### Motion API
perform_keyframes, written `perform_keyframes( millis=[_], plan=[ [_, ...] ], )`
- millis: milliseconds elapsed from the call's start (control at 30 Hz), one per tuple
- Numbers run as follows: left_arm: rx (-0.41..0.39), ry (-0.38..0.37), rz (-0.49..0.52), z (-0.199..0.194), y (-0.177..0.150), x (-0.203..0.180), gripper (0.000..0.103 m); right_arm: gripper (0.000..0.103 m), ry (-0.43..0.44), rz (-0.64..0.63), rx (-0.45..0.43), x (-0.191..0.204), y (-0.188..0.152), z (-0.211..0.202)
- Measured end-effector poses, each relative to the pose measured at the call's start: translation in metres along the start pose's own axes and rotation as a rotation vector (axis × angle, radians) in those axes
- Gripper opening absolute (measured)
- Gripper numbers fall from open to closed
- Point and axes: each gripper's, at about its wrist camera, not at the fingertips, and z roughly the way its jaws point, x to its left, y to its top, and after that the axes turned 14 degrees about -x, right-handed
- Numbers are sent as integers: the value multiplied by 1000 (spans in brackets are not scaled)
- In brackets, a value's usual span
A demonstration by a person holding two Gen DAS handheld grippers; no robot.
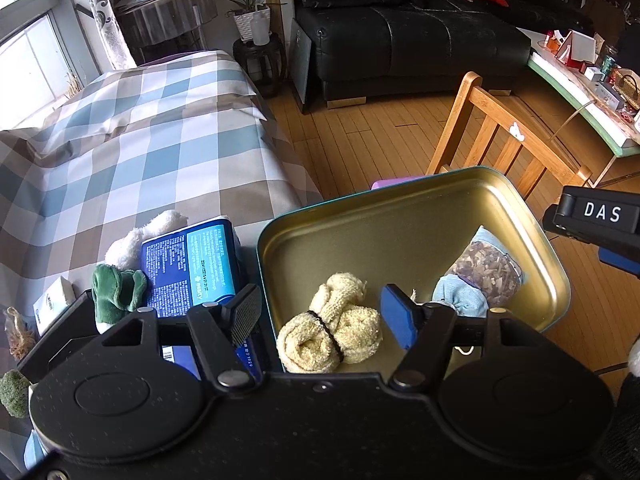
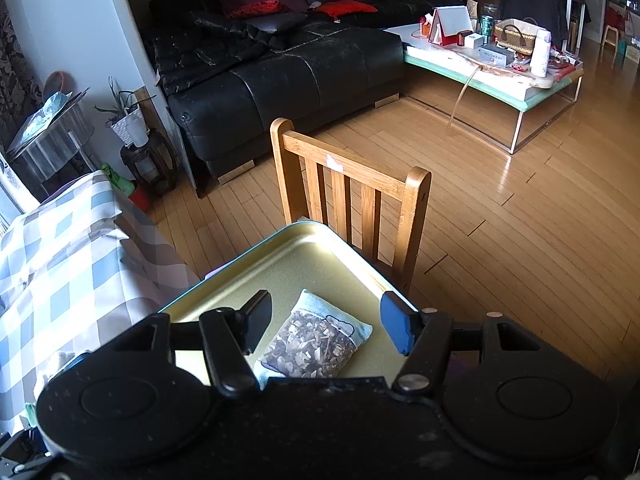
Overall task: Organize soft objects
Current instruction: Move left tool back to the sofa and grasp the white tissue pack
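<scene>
Our left hand-held gripper (image 1: 320, 312) hangs wide above the yellow sock bundle (image 1: 330, 326). Our right hand-held gripper (image 2: 326, 326) gapes wide over the sachet (image 2: 316, 340) in the tin (image 2: 288, 256).

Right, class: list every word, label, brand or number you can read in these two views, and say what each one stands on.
"DAS": white letters on the right tool, seen from the left wrist view.
Blue pack: white print covers it, too small to read.
Small white box: dark print, too blurred to read.
Boxes on the coffee table: labels too small to read.
Gold tin and sachet: no text visible.
</scene>
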Motion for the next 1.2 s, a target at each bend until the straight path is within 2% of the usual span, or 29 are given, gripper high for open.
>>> perform_keyframes(
  millis=[700, 967, 1200],
  plan=[
    [9, 14, -10, -12, -9, 14, 64, 62, 8, -5, 28, 1, -3, 3],
    [8, 61, -38, -24, -17, 47, 64, 62, 5, -43, 38, 8, -7, 6],
    [18, 142, -69, -38, -30, 93, 64, 62, 25, -70, 47, 16, -13, 7]
  ],
)
